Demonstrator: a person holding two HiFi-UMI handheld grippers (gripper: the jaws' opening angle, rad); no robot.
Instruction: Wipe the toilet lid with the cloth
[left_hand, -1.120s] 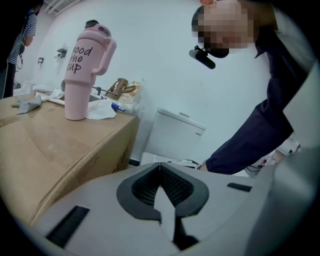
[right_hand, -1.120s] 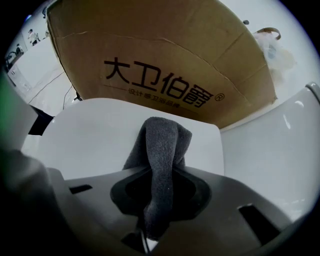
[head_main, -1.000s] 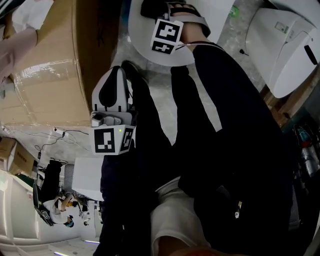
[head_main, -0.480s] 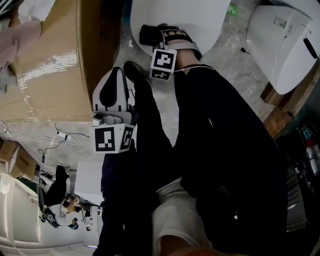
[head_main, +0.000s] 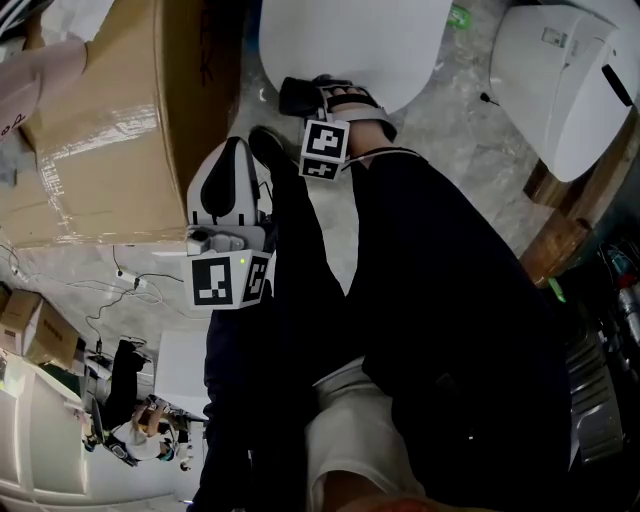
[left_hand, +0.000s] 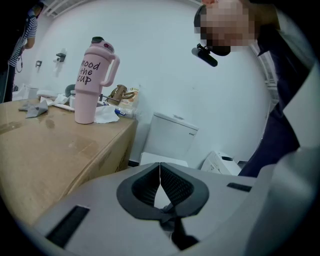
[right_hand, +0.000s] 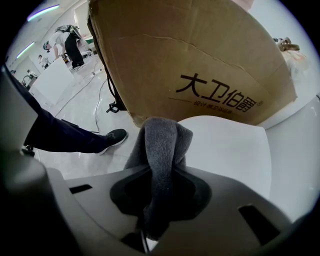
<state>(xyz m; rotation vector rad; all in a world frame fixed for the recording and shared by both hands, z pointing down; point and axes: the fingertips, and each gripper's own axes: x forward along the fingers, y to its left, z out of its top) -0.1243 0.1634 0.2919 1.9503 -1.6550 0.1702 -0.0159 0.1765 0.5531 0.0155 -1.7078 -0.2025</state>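
Right tongs (right_hand: 160, 172) were clamped on the grey cloth (right_hand: 161, 142). The cloth sat at the near edge of the white toilet lid (right_hand: 230, 150) (contact not clear). Left tongs (left_hand: 160, 172) were pressed together, nothing between them, held nearer and well apart from the lid, just right of the cardboard box (head_main: 110, 130).

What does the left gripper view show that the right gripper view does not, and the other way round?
Only the left gripper view: a pink tumbler, a white toilet tank, and the left gripper shut with nothing in it. Only the right gripper view: the right gripper shut on the grey cloth, and a dark shoe on the floor. Both: the cardboard box.
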